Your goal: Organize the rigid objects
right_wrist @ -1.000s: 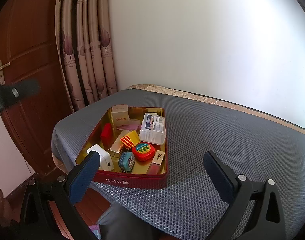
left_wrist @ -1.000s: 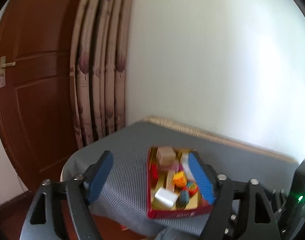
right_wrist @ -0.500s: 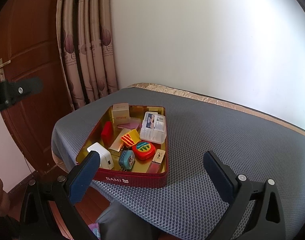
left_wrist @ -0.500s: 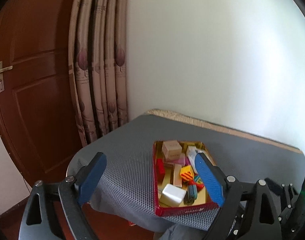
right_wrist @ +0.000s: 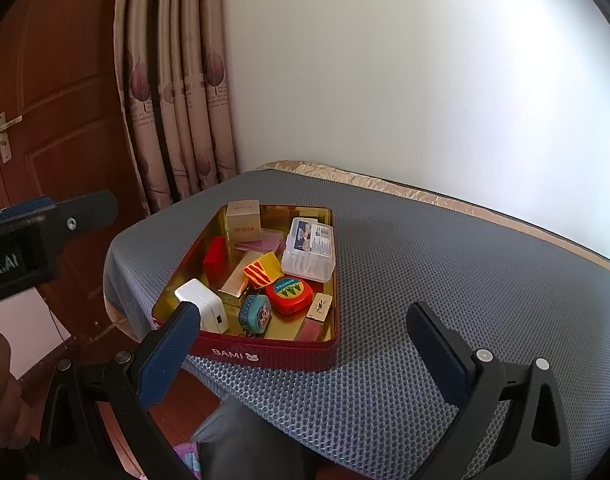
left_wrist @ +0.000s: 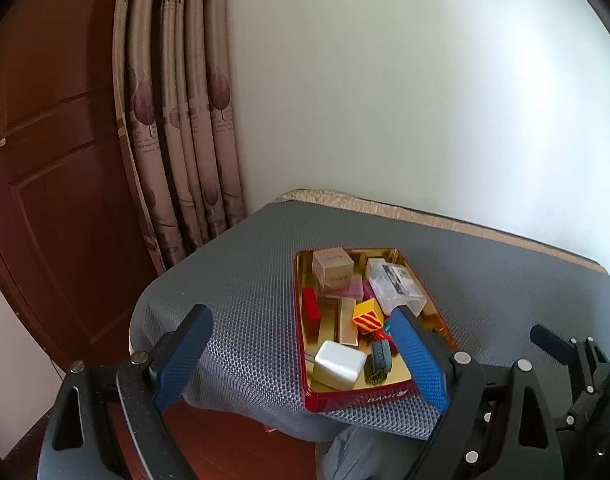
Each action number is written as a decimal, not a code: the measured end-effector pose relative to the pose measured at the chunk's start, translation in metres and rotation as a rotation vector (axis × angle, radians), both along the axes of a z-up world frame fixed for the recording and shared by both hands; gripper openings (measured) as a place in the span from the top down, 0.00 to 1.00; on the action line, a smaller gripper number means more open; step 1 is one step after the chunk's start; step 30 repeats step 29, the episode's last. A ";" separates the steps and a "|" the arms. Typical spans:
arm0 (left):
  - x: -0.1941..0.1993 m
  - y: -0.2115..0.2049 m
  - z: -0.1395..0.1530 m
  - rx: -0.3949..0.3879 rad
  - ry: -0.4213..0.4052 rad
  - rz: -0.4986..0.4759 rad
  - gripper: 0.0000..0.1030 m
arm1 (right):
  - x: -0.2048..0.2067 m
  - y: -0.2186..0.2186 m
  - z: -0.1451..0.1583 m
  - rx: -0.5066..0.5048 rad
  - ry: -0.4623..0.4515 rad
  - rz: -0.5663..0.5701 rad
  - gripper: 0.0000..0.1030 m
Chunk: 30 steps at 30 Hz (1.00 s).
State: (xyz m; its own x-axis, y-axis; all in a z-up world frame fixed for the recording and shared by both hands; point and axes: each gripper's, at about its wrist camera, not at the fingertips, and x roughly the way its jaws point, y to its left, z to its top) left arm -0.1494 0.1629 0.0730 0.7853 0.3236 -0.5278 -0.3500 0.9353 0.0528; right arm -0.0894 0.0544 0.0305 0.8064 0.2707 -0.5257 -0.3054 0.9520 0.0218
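Here the small rigid objects all lie in the red tin (right_wrist: 265, 354) at the mat's (right_wrist: 465, 280) near-left corner; left gripper (left_wrist: 301, 354) and right gripper (right_wrist: 305, 344) gape empty above, fitting sorting ahead or finished.

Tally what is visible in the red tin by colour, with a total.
White: 2, the charger and the domino tile
Clear: 1, the plastic case
Beige: 2, the MARUBI box and the long carton
Red: 2, the block and the round tin
Yellow striped: 1, the cube
Teal: 1, the small tin
Pink: 2, the packet and the flat piece
Total: 11

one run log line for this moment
left hand-held gripper: open, empty | right hand-held gripper: open, empty | red metal tin: full of small items, on grey mesh mat
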 end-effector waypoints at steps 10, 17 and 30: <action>0.006 0.000 -0.010 -0.018 0.036 -0.006 0.10 | 0.001 0.000 -0.002 -0.006 0.007 0.006 0.01; 0.014 -0.011 -0.020 0.049 0.086 0.004 0.09 | 0.000 0.001 -0.004 -0.011 0.009 0.011 0.01; 0.014 -0.014 -0.022 0.060 0.089 0.010 0.09 | -0.001 -0.005 0.000 0.004 -0.005 0.004 0.01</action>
